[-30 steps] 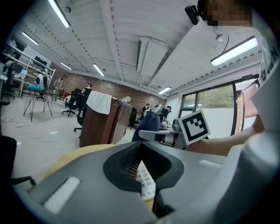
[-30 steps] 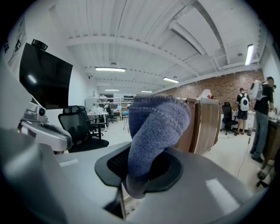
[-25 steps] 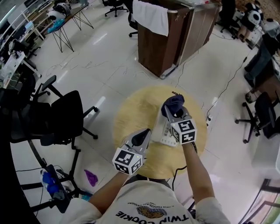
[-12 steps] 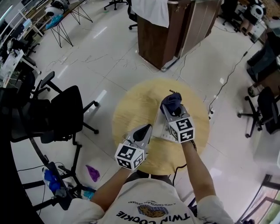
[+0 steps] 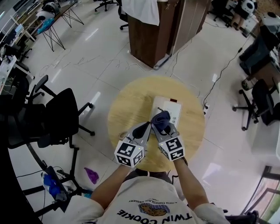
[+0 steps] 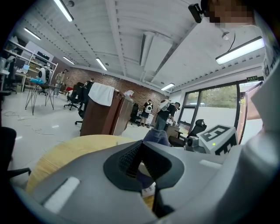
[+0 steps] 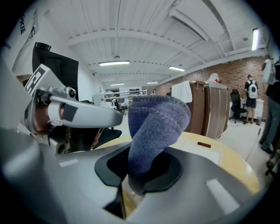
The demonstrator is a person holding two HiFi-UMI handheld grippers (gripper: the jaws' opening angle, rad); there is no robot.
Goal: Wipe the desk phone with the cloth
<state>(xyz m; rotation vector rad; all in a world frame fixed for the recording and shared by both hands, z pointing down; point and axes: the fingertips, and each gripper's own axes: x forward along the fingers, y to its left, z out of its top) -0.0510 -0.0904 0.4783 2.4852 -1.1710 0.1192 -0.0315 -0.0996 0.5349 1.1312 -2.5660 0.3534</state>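
A white desk phone (image 5: pixel 169 108) lies on the round wooden table (image 5: pixel 127 105). My right gripper (image 5: pixel 162 127) is shut on a dark blue cloth (image 5: pixel 160 120), which rests over the phone's near end. In the right gripper view the cloth (image 7: pixel 154 127) stands up out of the jaws, with the phone (image 7: pixel 202 148) beyond it. My left gripper (image 5: pixel 143 130) is shut with nothing in it, close beside the right one at the phone's near left. The left gripper view shows its jaws pressed together, with the cloth (image 6: pixel 155 136) just past them.
A brown wooden cabinet (image 5: pixel 168 30) draped with a white cloth (image 5: pixel 140 9) stands beyond the table. A black office chair (image 5: pixel 61 118) is at the left. A purple scrap (image 5: pixel 91 175) lies on the floor. More chairs (image 5: pixel 258 100) stand at the right.
My right gripper has drawn the cloth back from the phone's far end to its near end, ending next to the left gripper. The left gripper has stayed about where it was.
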